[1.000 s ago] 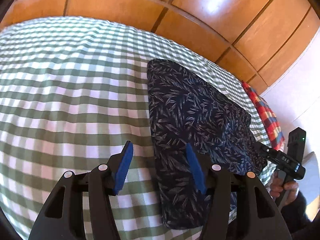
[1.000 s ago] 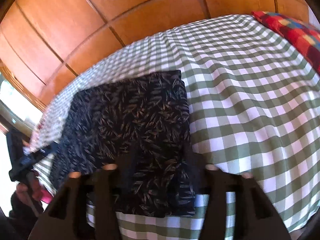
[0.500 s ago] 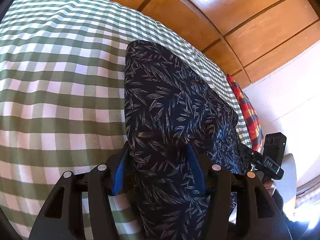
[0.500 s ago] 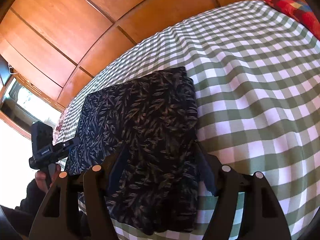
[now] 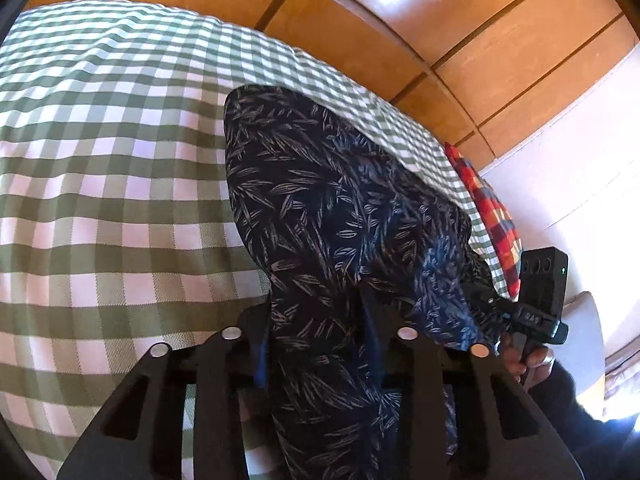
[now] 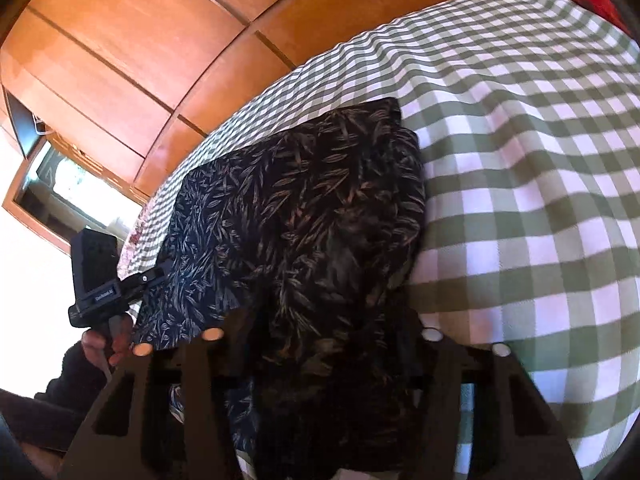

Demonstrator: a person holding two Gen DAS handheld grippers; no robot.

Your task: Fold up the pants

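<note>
The pants (image 5: pixel 312 200) are dark navy with a pale leaf print and lie folded on a green-and-white checked bed cover (image 5: pixel 112 160). My left gripper (image 5: pixel 316 320) is shut on their near edge and lifts it off the bed. In the right wrist view the same pants (image 6: pixel 304 200) bunch between the fingers of my right gripper (image 6: pixel 332 320), which is shut on the other near corner. The cloth hides the fingertips of both grippers. Each gripper shows in the other's view, the right one (image 5: pixel 536 304) and the left one (image 6: pixel 100 280).
A red plaid pillow (image 5: pixel 492 212) lies at the bed's far right end. Wooden wall panels (image 5: pixel 400 20) stand behind the bed. A bright window (image 6: pixel 60 184) is at the left in the right wrist view. The checked cover (image 6: pixel 520 160) stretches out beside the pants.
Both grippers have moved onto the near edge of the pants, shut on it and raised it. The cloth now bunches up between the fingers.
</note>
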